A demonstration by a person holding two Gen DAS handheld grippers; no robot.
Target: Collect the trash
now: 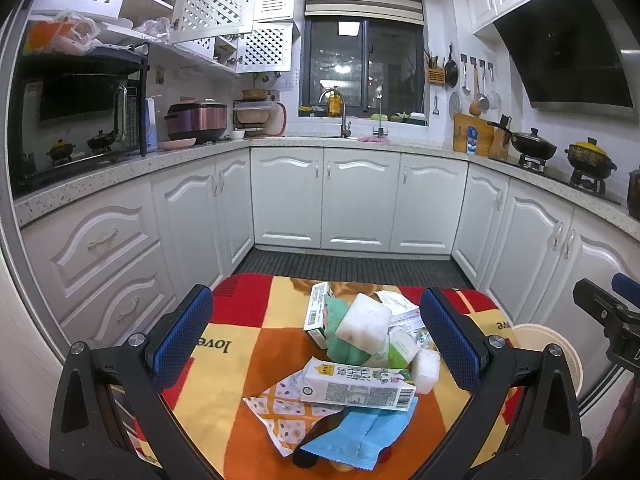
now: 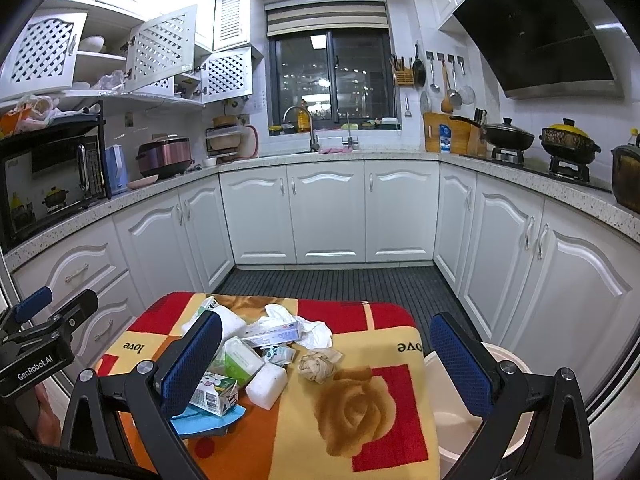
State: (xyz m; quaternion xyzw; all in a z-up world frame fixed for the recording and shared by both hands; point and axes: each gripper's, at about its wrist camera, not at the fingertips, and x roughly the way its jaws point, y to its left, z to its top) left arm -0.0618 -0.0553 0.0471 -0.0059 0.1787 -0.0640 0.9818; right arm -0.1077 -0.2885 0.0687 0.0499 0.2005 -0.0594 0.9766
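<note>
Through the left wrist camera we see our left claw [image 1: 318, 344] spread wide, pinching nothing, its blue pads standing on either side of a heap of trash. In that heap a white milk carton with printed labels [image 1: 358, 386] lies flat at the near side, touching a light blue plastic wrapper [image 1: 356, 432] and a patterned orange-and-white snack wrapper [image 1: 280, 404]. Behind them sit a white foam block [image 1: 364, 326] on a green cloth [image 1: 340, 340], and a smaller white foam piece [image 1: 426, 364]. All rest on a small counter covered by a red, orange and yellow checked blanket [image 1: 248, 312]. At the right, beside the counter, stands a cream round plastic bin [image 1: 560, 348]; what it holds is hidden here.

Through the right wrist camera our right claw [image 2: 326, 364] is likewise spread and empty. The trash heap lies toward its left finger, while a crumpled beige paper ball [image 2: 318, 366] sits between the fingers and a crumpled white tissue [image 2: 308, 328] lies just beyond. The bin's visible floor looks bare. Around us runs a U-shaped kitchen of white cabinets [image 2: 328, 212], a speckled worktop, a dark window and a dark ribbed floor mat [image 2: 340, 280].
</note>
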